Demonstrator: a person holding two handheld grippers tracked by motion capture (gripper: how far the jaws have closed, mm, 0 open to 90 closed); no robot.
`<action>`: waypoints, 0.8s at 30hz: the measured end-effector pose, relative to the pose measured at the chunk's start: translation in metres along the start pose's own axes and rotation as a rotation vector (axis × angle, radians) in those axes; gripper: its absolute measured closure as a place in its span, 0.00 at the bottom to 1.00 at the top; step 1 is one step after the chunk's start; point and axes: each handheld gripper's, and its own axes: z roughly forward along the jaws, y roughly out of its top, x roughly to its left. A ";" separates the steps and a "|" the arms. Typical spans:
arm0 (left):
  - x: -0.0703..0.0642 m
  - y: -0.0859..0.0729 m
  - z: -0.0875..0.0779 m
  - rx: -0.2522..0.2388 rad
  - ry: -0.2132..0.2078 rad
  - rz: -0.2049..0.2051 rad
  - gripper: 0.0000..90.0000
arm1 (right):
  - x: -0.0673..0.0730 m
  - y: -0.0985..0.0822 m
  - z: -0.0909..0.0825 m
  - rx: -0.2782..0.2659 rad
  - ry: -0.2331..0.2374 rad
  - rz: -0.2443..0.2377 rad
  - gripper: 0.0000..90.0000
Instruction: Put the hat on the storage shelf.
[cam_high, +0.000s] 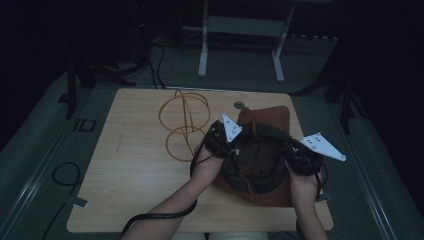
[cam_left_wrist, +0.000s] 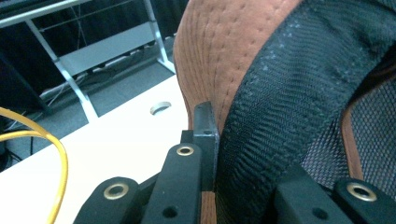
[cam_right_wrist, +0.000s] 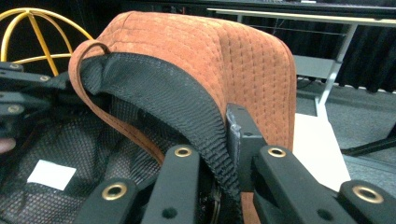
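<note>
A rust-brown suede hat lies crown down on the wooden table, its black mesh lining facing up. My left gripper is at the hat's left rim. In the left gripper view it is shut on the black woven inner band. My right gripper holds the right rim. In the right gripper view it is shut on the same black band, with the brown brim rising behind. A white label sits inside the lining.
A yellow wire frame of loops lies on the table left of the hat, close to my left gripper. A round cable hole is near the table's far edge. A white metal stand is on the floor beyond.
</note>
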 end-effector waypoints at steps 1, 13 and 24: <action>0.000 0.001 0.000 -0.004 0.005 -0.003 0.95 | 0.000 -0.001 0.000 0.001 0.001 0.004 0.91; 0.001 0.017 -0.011 -0.083 0.004 -0.014 0.96 | -0.001 -0.006 -0.022 -0.014 0.073 0.034 0.60; 0.007 0.018 -0.035 -0.211 -0.015 -0.025 0.96 | -0.022 -0.010 -0.068 -0.063 0.161 0.054 0.47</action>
